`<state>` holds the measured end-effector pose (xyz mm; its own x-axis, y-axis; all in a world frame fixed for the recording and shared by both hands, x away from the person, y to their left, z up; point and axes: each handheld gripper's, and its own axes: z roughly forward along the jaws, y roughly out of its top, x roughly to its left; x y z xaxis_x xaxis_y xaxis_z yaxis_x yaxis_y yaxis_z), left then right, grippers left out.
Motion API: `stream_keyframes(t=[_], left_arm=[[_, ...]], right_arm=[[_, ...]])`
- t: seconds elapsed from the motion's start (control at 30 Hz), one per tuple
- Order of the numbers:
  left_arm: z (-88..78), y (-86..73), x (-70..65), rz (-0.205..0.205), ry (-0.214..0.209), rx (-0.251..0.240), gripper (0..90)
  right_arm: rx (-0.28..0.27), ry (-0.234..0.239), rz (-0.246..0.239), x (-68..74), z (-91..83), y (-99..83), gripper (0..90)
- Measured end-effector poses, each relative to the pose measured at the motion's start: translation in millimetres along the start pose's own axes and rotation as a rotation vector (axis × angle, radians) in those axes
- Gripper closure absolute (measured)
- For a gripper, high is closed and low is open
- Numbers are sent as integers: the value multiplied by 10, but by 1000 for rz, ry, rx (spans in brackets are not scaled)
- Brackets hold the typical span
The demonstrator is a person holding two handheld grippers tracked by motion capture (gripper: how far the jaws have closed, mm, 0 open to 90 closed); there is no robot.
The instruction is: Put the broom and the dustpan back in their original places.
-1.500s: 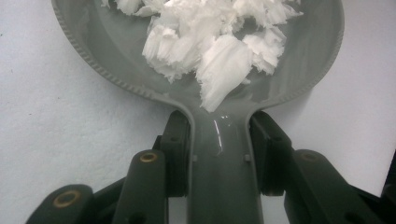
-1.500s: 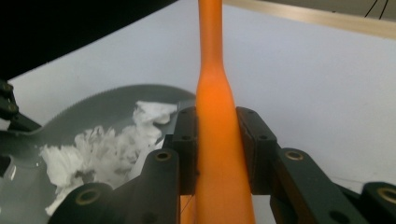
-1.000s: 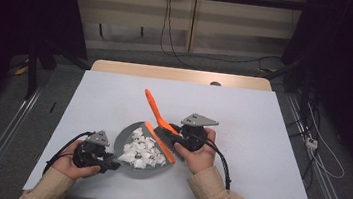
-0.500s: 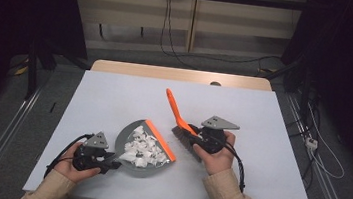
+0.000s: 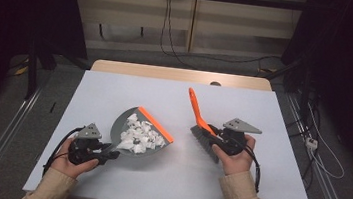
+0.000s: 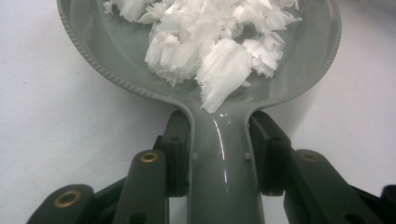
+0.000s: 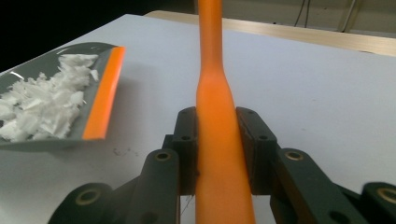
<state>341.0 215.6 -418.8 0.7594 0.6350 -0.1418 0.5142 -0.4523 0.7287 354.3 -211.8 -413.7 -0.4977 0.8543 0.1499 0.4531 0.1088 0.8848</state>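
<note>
The grey dustpan point(image 5: 136, 137), loaded with white scraps point(image 5: 141, 136), is kept flat on the counter point(image 5: 115, 92) by the left claw point(image 5: 108, 153) clenched on its handle, while the right claw point(image 5: 215, 134), at three o'clock of it, is clamped on the orange brush point(image 5: 200, 125), held clear.

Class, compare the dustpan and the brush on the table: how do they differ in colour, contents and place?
The dustpan is grey with an orange front lip; the brush has an orange handle and dark bristles. The dustpan holds white paper scraps; the brush carries nothing. The dustpan lies left of centre, the brush to its right, apart from it. Both are gripped by the handle: the dustpan by the left tool, the brush by the right tool.
</note>
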Motion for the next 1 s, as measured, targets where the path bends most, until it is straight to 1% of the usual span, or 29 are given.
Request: stream_keyframes(t=[0.03, 0.1, 0.13, 0.17, 0.23, 0.3, 0.33, 0.37, 0.4, 0.43, 0.47, 0.53, 0.57, 0.6, 0.63, 0.7, 0.8, 0.83, 0.9, 0.93, 1.0], left_arm=[[-11, 4, 9, -11, 1, -4, 628], [-28, 8, 21, -33, 28, -8, 628], [-36, 6, 37, -46, 21, -9, 627], [-43, 4, 53, -52, 27, -7, 628], [-57, -5, 74, -74, 53, -2, 627], [-65, -16, 96, -94, 63, -2, 627], [-68, -20, 108, -94, 68, -5, 627], [-71, -23, 119, -98, 82, -5, 627], [-70, -27, 123, -114, 95, -12, 627], [-78, -29, 140, -115, 98, -6, 627], [-76, -35, 152, -128, 101, -10, 627], [-80, -50, 179, -147, 114, -7, 627], [-81, -57, 194, -150, 124, -5, 627], [-83, -64, 201, -163, 132, -4, 626], [-94, -70, 217, -167, 136, 3, 627], [-102, -84, 237, -190, 153, 0, 626], [-98, -85, 258, -209, 186, 6, 626], [-89, -83, 263, -224, 191, 4, 626], [-65, -74, 279, -228, 213, 19, 626], [-50, -67, 285, -237, 223, 25, 625], [-26, -56, 305, -250, 224, 36, 625]], right_arm=[[-5, -4, 5, -30, -23, -2, 710], [-14, -18, 10, -90, -71, -9, 709], [-17, -26, 11, -122, -96, -12, 710], [-17, -38, 18, -152, -125, -15, 709], [-24, -56, 21, -225, -178, -28, 709], [-29, -75, 22, -294, -229, -50, 709], [-27, -81, 29, -328, -254, -62, 709], [-27, -88, 38, -362, -277, -73, 709], [-30, -93, 43, -391, -298, -80, 709], [-32, -100, 45, -416, -321, -86, 709], [-35, -106, 46, -436, -344, -88, 709], [-36, -119, 38, -480, -390, -95, 709], [-33, -130, 34, -502, -413, -100, 709], [-30, -139, 30, -524, -435, -106, 709], [-29, -148, 27, -547, -457, -114, 709], [-28, -159, 29, -592, -495, -134, 709], [-30, -174, 33, -659, -546, -158, 709], [-30, -182, 33, -675, -555, -166, 709], [-21, -195, 29, -703, -564, -187, 709], [-18, -205, 30, -716, -570, -198, 709], [-24, -222, 40, -758, -592, -220, 709]])
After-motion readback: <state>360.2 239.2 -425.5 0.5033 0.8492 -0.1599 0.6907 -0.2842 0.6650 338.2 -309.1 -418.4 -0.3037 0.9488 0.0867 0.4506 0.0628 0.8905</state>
